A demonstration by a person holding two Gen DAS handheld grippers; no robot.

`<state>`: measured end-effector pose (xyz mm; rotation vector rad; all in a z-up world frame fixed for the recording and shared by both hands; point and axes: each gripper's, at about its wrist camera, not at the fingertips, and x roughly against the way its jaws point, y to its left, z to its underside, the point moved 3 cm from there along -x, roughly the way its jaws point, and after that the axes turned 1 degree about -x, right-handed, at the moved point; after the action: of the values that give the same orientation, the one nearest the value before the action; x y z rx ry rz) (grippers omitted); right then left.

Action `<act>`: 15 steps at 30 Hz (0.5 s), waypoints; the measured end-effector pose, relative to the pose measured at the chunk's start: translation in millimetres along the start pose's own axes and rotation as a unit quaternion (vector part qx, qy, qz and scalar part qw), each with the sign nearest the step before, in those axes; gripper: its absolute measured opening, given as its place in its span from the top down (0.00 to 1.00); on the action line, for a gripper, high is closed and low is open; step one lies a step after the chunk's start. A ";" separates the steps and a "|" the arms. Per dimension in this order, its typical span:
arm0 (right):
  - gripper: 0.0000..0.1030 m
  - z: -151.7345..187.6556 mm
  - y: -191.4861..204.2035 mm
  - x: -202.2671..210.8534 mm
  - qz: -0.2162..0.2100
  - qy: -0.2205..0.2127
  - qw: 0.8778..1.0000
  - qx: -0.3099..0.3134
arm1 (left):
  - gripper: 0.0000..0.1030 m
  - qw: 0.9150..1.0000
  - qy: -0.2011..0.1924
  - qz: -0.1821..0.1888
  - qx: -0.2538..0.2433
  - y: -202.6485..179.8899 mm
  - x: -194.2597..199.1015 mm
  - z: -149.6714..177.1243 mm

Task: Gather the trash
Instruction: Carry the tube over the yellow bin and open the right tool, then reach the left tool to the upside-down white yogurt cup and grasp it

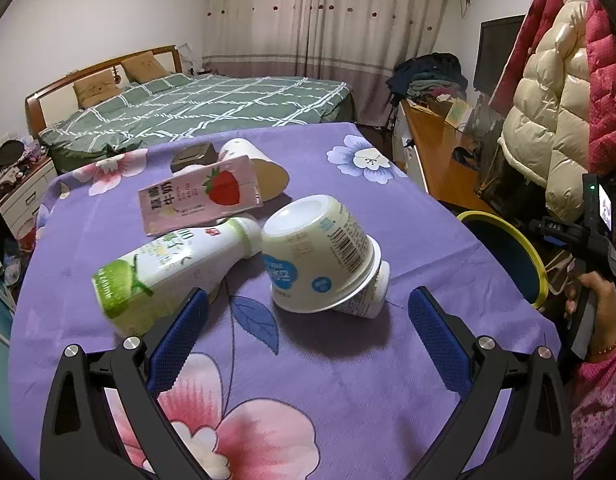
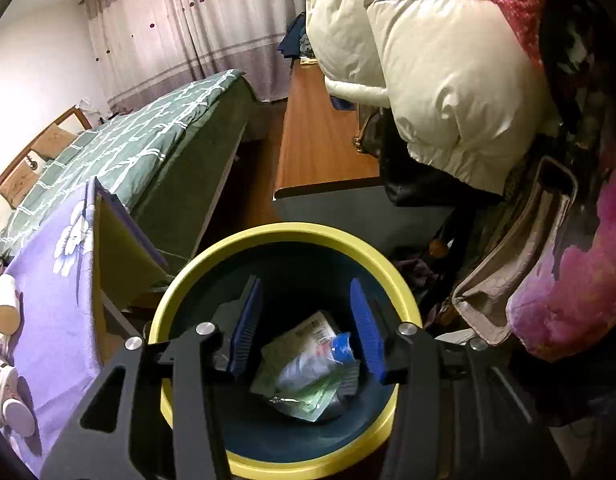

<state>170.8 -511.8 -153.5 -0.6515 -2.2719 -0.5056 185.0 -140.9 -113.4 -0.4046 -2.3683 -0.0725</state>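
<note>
R tongs (image 2: 305, 330) hanging apart over bin (image 2: 195, 276), nothing between; wrappers (image 2: 308, 372) lying inside. L tongs (image 1: 308, 320) spread wide, empty, nearing tub (image 1: 320, 252). Bottle (image 1: 167, 264), carton (image 1: 199, 196), cup (image 1: 255, 164) waiting on bench (image 1: 348, 380).

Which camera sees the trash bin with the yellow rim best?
The right wrist view. It looks straight down into the bin, showing nearly its whole yellow rim and the wrappers inside. The left wrist view shows only part of the rim at the table's right edge, not the inside.
</note>
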 end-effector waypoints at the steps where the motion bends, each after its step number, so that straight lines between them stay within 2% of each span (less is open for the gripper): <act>1: 0.57 0.3 0.1 0.2 -0.002 0.001 1.000 0.000 | 0.05 1.000 0.002 0.001 0.000 0.9 -1.5 -0.6; 9: 0.54 2.5 6.0 -2.4 -0.008 0.002 1.000 0.003 | 0.05 1.000 0.006 0.004 0.003 -2.7 -25.1 -14.3; 15: 0.54 3.8 8.5 -2.5 -0.012 0.003 1.000 0.005 | 0.05 1.000 0.006 0.010 0.027 1.4 -45.6 -28.9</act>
<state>175.4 -503.8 -156.5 -0.6179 -2.2778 -0.5060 235.9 -156.5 -122.8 -0.4008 -2.3491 -0.0003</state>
